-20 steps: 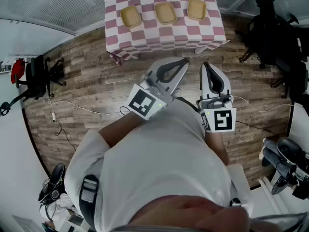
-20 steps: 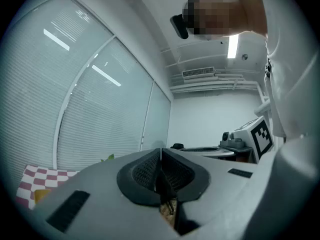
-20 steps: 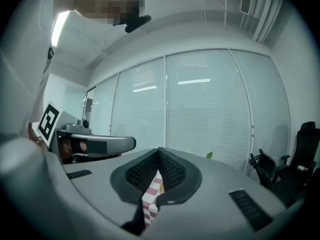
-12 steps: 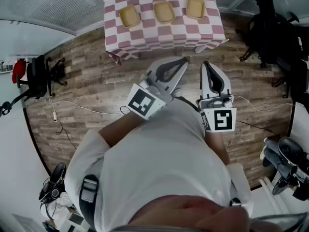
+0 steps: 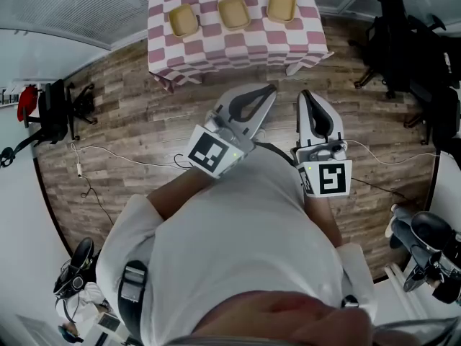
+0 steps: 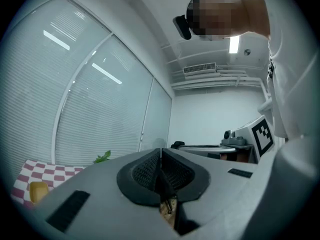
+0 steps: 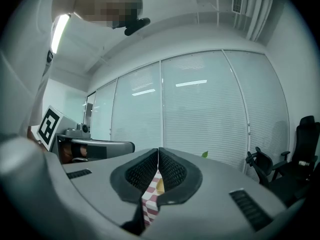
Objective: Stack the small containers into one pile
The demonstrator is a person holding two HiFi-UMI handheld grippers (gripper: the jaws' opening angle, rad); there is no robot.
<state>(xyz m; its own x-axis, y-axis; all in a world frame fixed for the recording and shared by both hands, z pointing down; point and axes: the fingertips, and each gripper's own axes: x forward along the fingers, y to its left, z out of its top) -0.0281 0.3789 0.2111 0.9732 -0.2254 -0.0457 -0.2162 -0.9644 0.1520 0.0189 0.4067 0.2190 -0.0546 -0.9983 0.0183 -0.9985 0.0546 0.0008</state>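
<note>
At the far left of the head view, a black chair [image 5: 54, 110] with something red [image 5: 27, 99] on it stands by the wall, and a thin cable [image 5: 108, 157] trails over the wood floor [image 5: 122, 114]. Further right, at the top of that view, a table with a pink-and-white checked cloth [image 5: 230, 45] carries three small tan containers in a row, apart from one another and unstacked: the left container [image 5: 183, 21], the middle container [image 5: 233, 13] and the right container [image 5: 281, 6]. Well short of the table, a person in a white shirt [image 5: 230, 244] holds both tools close to the chest, above the floor. The left gripper [image 5: 270, 90] points up and to the right toward the table, its marker cube [image 5: 214, 152] at the wrist; its own view shows its fingers [image 6: 150, 171] pressed together with nothing between them, and the checked cloth with one tan container low at the left edge. Just beside it, the right gripper [image 5: 306, 94] points straight at the table, with its marker cube [image 5: 328, 179] behind it; its fingers [image 7: 170, 171] are likewise pressed together on nothing, with a strip of checked cloth showing beyond and below them. Black office chairs [image 5: 410, 56] crowd the right side of the room.
</note>
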